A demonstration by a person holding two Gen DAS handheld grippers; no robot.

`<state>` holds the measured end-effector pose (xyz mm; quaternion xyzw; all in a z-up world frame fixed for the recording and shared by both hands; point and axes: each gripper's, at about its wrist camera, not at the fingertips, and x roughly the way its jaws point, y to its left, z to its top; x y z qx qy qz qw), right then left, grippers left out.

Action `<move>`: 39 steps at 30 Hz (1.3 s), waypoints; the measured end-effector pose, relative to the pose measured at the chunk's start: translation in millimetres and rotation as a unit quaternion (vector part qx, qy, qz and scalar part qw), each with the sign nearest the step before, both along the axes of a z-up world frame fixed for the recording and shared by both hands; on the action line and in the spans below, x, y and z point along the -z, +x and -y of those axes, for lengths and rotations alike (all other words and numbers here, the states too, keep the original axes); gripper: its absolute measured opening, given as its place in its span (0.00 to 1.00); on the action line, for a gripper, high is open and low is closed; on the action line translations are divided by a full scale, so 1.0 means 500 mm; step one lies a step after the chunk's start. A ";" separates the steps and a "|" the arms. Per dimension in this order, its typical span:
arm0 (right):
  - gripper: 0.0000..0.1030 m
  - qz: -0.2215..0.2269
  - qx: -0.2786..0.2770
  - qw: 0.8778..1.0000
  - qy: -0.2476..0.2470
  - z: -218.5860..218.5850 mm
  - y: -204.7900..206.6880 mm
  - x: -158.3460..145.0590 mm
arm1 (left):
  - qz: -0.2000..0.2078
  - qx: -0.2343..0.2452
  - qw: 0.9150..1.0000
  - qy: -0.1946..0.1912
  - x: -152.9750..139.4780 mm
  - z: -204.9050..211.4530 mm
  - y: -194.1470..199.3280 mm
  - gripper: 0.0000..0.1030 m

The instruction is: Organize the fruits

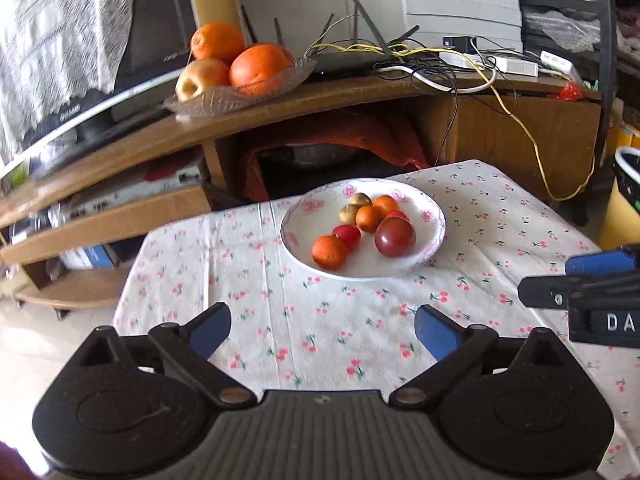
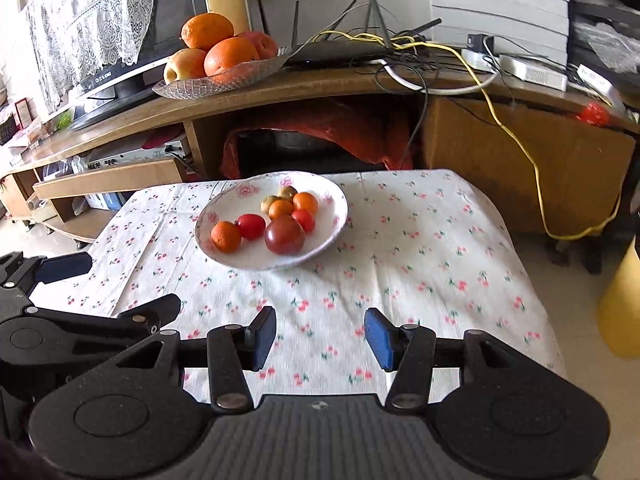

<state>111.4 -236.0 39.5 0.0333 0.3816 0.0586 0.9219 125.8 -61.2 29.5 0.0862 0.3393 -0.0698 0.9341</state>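
1. Both pictures are bright with soft daylight.
2. The light looks like it comes from the left, where the lace curtain glows white.
3. The plate throws a soft shadow on the tablecloth.
4. The left wrist picture is blurry at its left side.
5. Straight lines, like the wooden shelf, bend near the edges.
6. The corners are dark.

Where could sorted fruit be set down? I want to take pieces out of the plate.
Bare floral tablecloth lies right of the white plate, and in front of it, up to both open tongs. The plate itself is crowded with small fruits; the glass dish on the wooden shelf is piled high.
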 end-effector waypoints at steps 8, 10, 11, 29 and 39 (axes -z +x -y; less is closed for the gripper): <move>0.45 -0.002 0.006 1.000 0.008 -0.003 -0.042 0.001 | -0.002 -0.017 1.000 -0.012 -0.001 -0.006 -0.035 1.00; 0.46 -0.002 0.007 1.000 0.009 -0.004 -0.049 0.001 | -0.001 -0.020 1.000 -0.014 -0.004 -0.007 -0.039 1.00; 0.46 -0.002 0.007 1.000 0.010 -0.005 -0.050 0.001 | 0.000 -0.021 1.000 -0.015 -0.005 -0.009 -0.041 1.00; 0.47 -0.012 0.007 1.000 0.005 -0.012 -0.053 0.015 | -0.001 -0.022 1.000 -0.009 0.002 -0.009 -0.044 1.00; 0.48 -0.016 0.008 1.000 0.002 -0.011 -0.052 0.019 | -0.007 -0.020 1.000 0.010 0.013 -0.001 -0.044 1.00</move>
